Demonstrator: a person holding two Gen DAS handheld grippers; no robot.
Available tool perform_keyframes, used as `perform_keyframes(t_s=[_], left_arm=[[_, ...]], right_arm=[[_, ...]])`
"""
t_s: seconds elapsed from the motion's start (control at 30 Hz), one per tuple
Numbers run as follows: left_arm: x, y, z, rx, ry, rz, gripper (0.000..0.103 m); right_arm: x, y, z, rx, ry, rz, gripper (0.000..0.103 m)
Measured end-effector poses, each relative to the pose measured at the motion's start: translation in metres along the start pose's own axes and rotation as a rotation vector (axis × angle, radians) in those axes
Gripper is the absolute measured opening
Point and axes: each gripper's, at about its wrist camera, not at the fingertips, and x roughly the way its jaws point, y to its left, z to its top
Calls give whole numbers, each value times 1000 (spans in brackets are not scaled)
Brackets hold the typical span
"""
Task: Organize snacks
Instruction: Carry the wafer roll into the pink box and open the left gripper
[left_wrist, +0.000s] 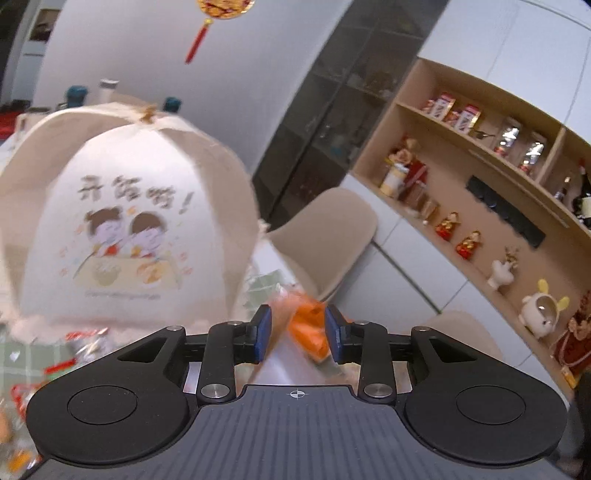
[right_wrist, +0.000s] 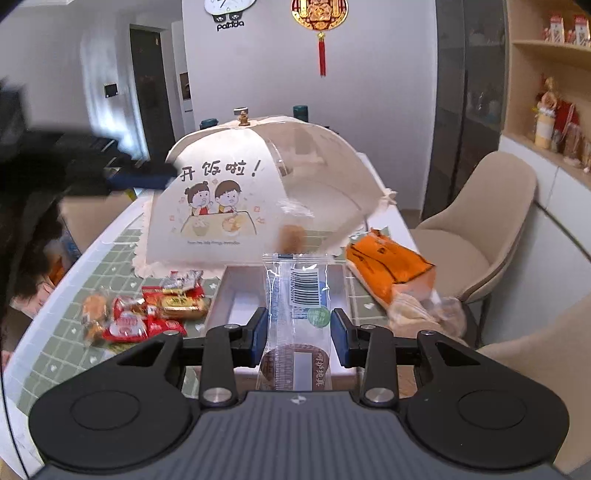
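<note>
Between the blue pads of our right gripper (right_wrist: 298, 334) stands a clear snack packet (right_wrist: 295, 321), long and flat, its crinkly film printed with a barcode and a brown label at the near end; the jaws are part closed on its edges and seem to pinch it upright. Our left gripper (left_wrist: 298, 332) has its jaws at a similar narrow spread, with a blurred orange wrapper (left_wrist: 308, 330) between the pads, apparently nipped, though the blur leaves contact uncertain.

Just beyond the right fingers lies a shallow white tray (right_wrist: 231, 295), rectangular and stiff-walled, which looks empty. Left of it sits a heap of glossy red and gold wrapped snacks (right_wrist: 147, 314) on the green checked tablecloth (right_wrist: 110, 258). To the right rests an orange bread bag (right_wrist: 391, 273), soft and slumped. Farther out rises the domed mesh food cover (right_wrist: 258, 192), cream fabric with a cartoon print.

We judge the sorting barely begun: the heap is still loose and nothing shows in the tray.
</note>
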Motion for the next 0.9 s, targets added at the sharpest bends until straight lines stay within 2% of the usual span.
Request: perform_keyframes(t_s=[0.1,0.17,0.23,0.37,0.43,0.5,0.63,0.73,0.8,0.9], left_arm=[[-7,23,-20,-57,34,37,35],[-6,41,-40,-118,67,70,35],[-8,58,-66,-177,109,102,35],[-14,88,-112,-272,173,145,35],[-18,100,-136,-325,214,180,35],[-24,107,-151,-352,236,192,35],[-34,100,-169,-338,245,182,35],[-38,86,-173,-283,253,170,35],[-37,77,-176,-252,255,165,35],[-46,71,-183,-221,269,168,35]], right_arm=[[26,4,23,17,-54,42,38],[46,9,35,12,-80,19,57],[66,15,39,9,-46,-13,57],[82,24,9,16,57,91,57],[94,27,-5,-9,104,75,57],[108,23,-10,19,145,46,57],[145,-4,5,185,213,23,57],[192,-22,24,316,289,38,55],[231,-31,30,412,345,33,47],[279,-32,28,460,389,-70,35]])
